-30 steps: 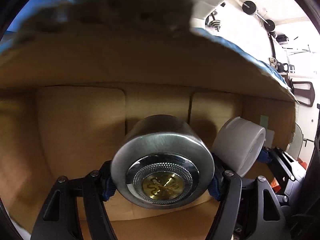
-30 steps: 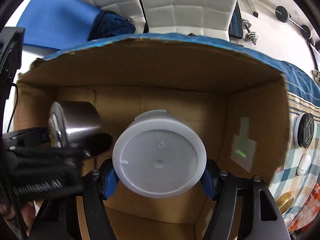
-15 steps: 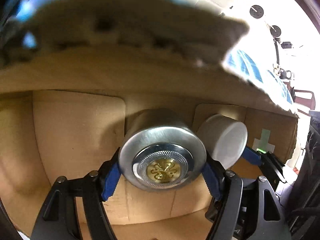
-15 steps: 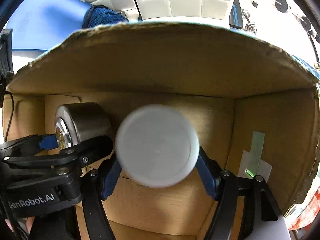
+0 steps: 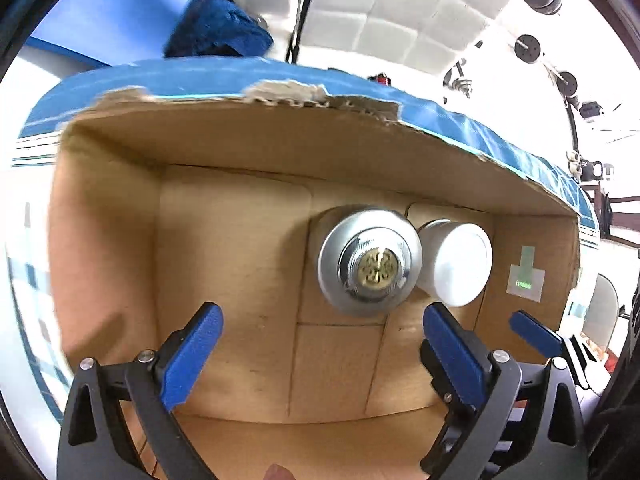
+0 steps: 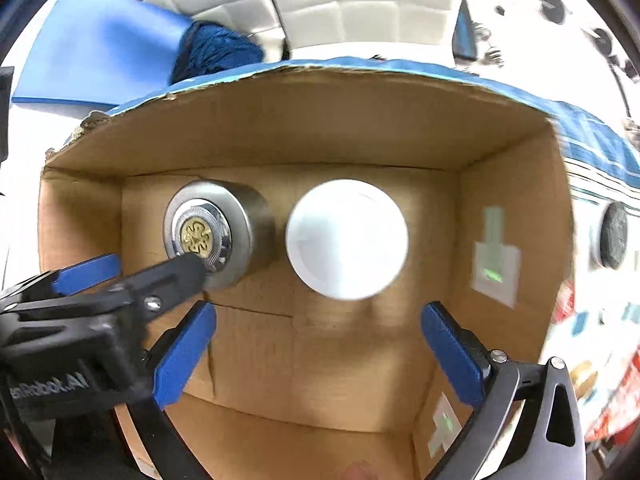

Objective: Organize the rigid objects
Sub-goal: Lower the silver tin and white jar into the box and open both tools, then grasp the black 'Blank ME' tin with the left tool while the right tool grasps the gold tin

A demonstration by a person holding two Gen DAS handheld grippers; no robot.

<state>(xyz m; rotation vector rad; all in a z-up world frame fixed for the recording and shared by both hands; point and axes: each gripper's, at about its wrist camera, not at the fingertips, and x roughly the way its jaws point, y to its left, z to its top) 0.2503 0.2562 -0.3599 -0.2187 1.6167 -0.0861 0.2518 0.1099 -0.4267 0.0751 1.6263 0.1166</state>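
The left tongs (image 5: 320, 344) are standing wide, their blue pads having just been opening, with nothing between them; they are hanging above the open brown cardboard box (image 5: 104, 240), pointing down into it. The right tongs (image 6: 316, 346) are likewise spread wide after just opening, empty, and pointing down into the same box (image 6: 516, 184). In the right wrist view the left tongs (image 6: 132, 276) are showing as a black frame with blue pads at the box's left side, one black finger crossing in front of the round silver metal tin with a gold emblem on its lid (image 6: 208, 234). That tin (image 5: 370, 260) is sitting on the box floor, clear of both pairs of pads. Just beside it, toward the box's right wall, the round white plastic jar with a white lid (image 5: 456, 262) is resting on the floor too; from the left wrist view the two look to be touching, while the right wrist view is showing a narrow gap between tin and jar (image 6: 347, 238). On the box's right wall a pale tape patch (image 6: 495, 256) is sticking. Beyond the box's far wall, a blue mat (image 6: 96, 52) and a dark blue knitted bundle (image 6: 214, 52) are lying.
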